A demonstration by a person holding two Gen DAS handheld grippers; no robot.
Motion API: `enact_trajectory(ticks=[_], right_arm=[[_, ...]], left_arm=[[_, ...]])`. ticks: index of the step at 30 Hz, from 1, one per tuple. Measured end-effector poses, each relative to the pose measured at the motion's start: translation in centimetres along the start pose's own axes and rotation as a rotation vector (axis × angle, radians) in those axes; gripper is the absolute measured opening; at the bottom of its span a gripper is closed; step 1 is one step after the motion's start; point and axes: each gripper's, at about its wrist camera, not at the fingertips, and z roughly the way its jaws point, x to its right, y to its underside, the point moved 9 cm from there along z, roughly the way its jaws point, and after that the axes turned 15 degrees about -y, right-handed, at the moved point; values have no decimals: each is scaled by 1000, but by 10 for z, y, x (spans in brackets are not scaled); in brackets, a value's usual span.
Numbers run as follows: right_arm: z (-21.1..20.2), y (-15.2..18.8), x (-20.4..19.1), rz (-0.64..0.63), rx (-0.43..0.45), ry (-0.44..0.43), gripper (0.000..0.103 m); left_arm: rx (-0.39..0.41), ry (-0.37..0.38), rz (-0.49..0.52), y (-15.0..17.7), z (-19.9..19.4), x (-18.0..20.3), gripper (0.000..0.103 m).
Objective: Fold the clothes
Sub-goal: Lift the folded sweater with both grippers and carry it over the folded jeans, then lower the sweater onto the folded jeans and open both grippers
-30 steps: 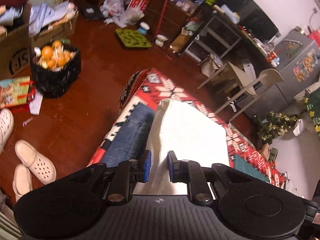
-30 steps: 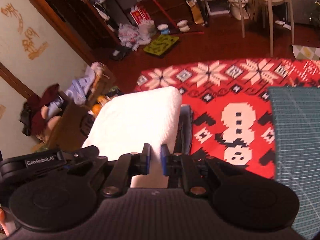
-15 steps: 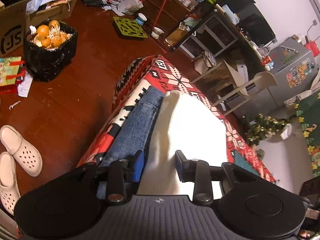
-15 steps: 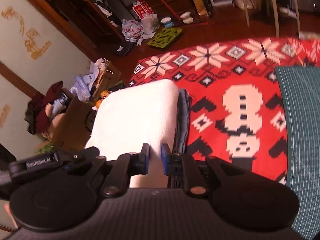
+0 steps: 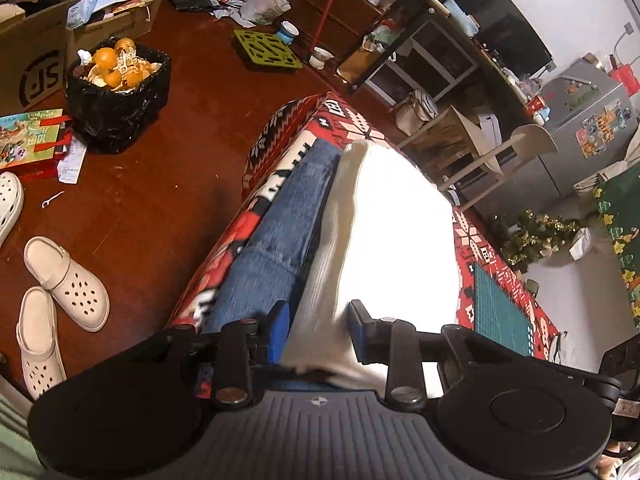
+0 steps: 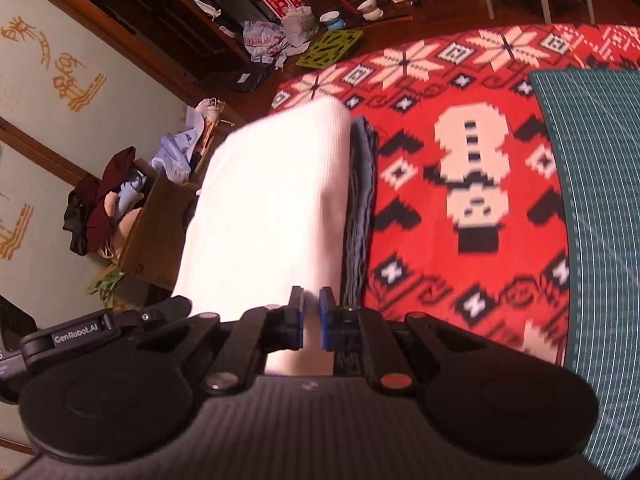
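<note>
Your biggest risk is the white garment (image 5: 384, 240) going down crooked on the jeans (image 5: 280, 236): your two claws are not matched. The left claw (image 5: 316, 330) is spread, with the garment's near edge lying loose between its pads; I judge nothing there is gripped, so that corner can sag or slide off towards the lower left of the left view, where the red-blanketed surface (image 5: 484, 256) ends and the floor begins. The right claw (image 6: 311, 322) is closing, its pads almost together on a thin edge of the garment, so if you pull now, only that side follows and the fold skews. The garment is folded and sits in the middle of both views, running from the claws up to mid-frame, atop the jeans. A strip of denim shows along its left in the left view, its right in the right view.
</note>
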Motion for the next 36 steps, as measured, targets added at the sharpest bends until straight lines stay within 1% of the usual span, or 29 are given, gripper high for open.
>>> enact_trajectory(ticks=[5,6,7,8,9,13,14,16,17,20,23,26,29,30,31,32,34,35,36], right_arm=[[-9,15,-4,14,-17,-21,14],[-10,14,-4,17,-13,-23,20],[-11,10,-4,19,1,-16,27],[-12,5,-4,20,15,-10,30],[-11,-1,-4,19,24,-1,31],[0,-23,-2,14,42,39,31],[5,-26,0,19,40,49,31],[11,-26,1,36,30,41,18],[10,-24,0,28,29,41,18],[8,-12,-5,5,11,40,19],[4,7,-4,9,-5,46,19],[-2,25,-5,29,-21,28,19],[-8,37,-7,24,-28,29,19],[-10,40,-7,22,-31,30,16],[-12,42,-8,23,-36,28,11],[-15,43,-8,23,-38,28,8],[-22,44,-8,24,-32,25,6],[-28,42,-9,25,-22,23,6],[-33,39,-9,23,-16,16,6]], left_arm=[[1,-7,-8,7,-9,-7,30],[6,-12,-12,6,-11,-8,31],[12,-17,-18,4,-12,-9,30],[20,-24,-21,1,-13,-9,31],[27,-30,-25,-2,-14,-10,31],[26,-34,-41,-12,-6,-7,33],[23,-34,-46,-14,-4,-7,33],[12,-21,-51,-15,0,-6,33],[12,-15,-47,-14,1,-4,31],[5,-9,-21,-6,1,-1,31],[0,-13,-13,2,-2,-1,32],[0,-16,-16,9,-7,-2,30],[3,-29,-7,14,-11,-2,27],[2,-31,1,16,-12,-2,25],[1,-34,10,17,-14,-1,24],[0,-44,20,18,-15,-1,24],[5,-70,44,22,-20,-3,18],[9,-78,48,23,-22,-6,12],[12,-85,53,24,-25,-8,11]])
